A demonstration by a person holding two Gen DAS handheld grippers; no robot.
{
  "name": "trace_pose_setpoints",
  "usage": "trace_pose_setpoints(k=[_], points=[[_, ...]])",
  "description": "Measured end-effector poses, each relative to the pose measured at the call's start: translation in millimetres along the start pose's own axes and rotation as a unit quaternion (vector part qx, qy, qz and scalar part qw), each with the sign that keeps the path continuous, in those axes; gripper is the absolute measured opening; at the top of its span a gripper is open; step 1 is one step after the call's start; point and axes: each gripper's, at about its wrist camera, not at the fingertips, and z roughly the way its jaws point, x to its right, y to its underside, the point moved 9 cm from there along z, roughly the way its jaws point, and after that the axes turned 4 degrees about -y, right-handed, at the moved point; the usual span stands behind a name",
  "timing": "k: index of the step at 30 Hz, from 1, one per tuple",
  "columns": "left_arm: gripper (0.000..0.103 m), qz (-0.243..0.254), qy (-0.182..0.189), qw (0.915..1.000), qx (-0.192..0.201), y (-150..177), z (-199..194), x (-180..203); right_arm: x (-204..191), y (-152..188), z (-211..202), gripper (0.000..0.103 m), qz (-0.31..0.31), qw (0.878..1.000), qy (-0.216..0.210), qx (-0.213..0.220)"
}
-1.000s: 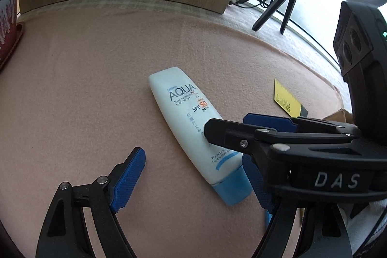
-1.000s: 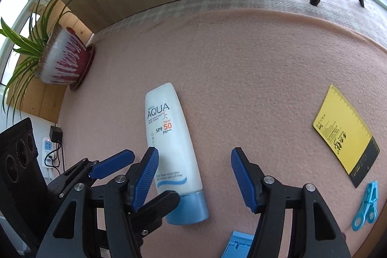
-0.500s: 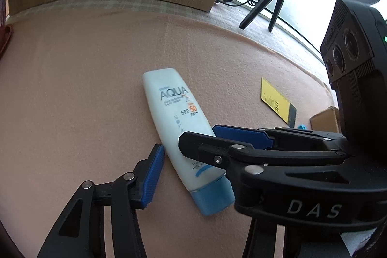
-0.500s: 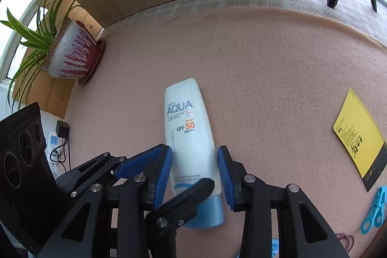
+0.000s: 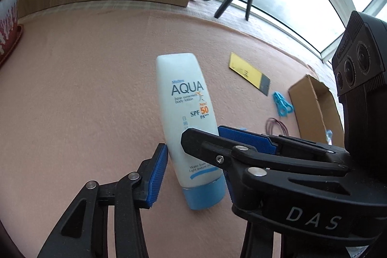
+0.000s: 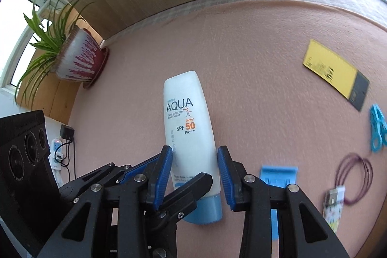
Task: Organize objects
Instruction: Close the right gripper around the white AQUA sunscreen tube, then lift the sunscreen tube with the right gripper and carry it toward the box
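A white AQUA sunscreen tube (image 5: 186, 108) with a blue cap is lifted off the pink cloth and held by both grippers near its cap end. My left gripper (image 5: 193, 168) is shut on the tube's lower part, one blue pad (image 5: 158, 173) on its left side, the other hidden behind the right gripper's finger. My right gripper (image 6: 194, 175) is shut on the same tube (image 6: 188, 117), its blue pads (image 6: 223, 175) pressing both sides.
A yellow card (image 6: 336, 74), a blue clip (image 6: 377, 129), a purple cord loop (image 6: 354, 180) and a blue holder (image 6: 278, 175) lie on the cloth to the right. A cardboard box (image 5: 314, 108) stands at the right edge. A potted plant (image 6: 77, 57) stands far left.
Both grippers closed from wide open onto the tube's lower part. The tube has turned more upright in view and come up off the cloth.
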Motion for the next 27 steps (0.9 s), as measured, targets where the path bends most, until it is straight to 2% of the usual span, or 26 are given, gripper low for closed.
trace_pose_setpoints(k=[6, 12, 17, 27], points=[[0.047, 0.029, 0.005, 0.9993, 0.022, -0.7, -21.3, 36.9, 3.7, 11.4, -39.9, 0.036, 0.015, 0.999, -0.002, 0.037], [0.047, 0.072, 0.027, 0.9963, 0.038, -1.7, -36.3, 94.5, 18.1, 15.0, -85.8, 0.036, 0.033, 0.997, 0.007, 0.076], [0.047, 0.112, 0.050, 0.9916, 0.040, -0.6, -36.0, 154.1, 45.3, 21.3, -129.1, 0.036, 0.056, 0.992, 0.023, 0.110], [0.047, 0.170, 0.107, 0.9792, 0.030, 23.9, -27.9, 270.0, 119.8, 46.4, -212.2, 0.036, 0.111, 0.978, 0.066, 0.165]])
